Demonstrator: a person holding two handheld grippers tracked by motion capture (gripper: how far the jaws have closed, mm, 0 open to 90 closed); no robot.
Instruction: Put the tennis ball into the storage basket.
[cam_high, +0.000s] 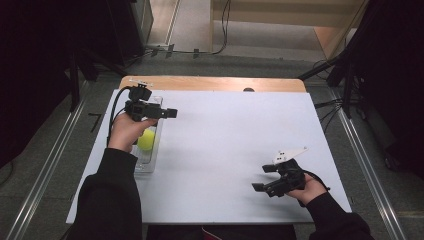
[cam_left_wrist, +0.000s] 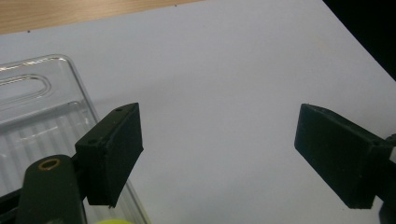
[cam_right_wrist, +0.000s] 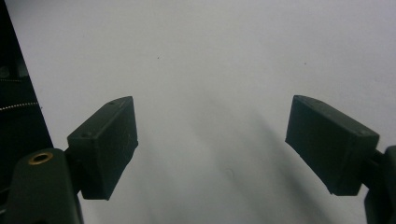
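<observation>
A yellow-green ball (cam_high: 146, 140) lies in a clear plastic tray (cam_high: 146, 166) at the left side of the white table top (cam_high: 225, 135). My left gripper (cam_high: 168, 113) hovers over the tray's far end, beyond the ball and pointing right, open with nothing between its jaws. In the left gripper view the left gripper (cam_left_wrist: 219, 149) looks across the tray (cam_left_wrist: 37, 107), and a sliver of the ball (cam_left_wrist: 116, 221) shows at the bottom edge. My right gripper (cam_high: 263, 178) is near the front right of the table, open and empty. In the right gripper view the right gripper (cam_right_wrist: 212, 144) hangs over the bare white surface (cam_right_wrist: 210, 70).
A strip of wooden table edge (cam_high: 210, 82) runs along the back, with a small dark object (cam_high: 248, 90) on it. Metal floor rails (cam_high: 372, 175) flank the table on both sides. Cables (cam_high: 220, 30) lie on the floor beyond.
</observation>
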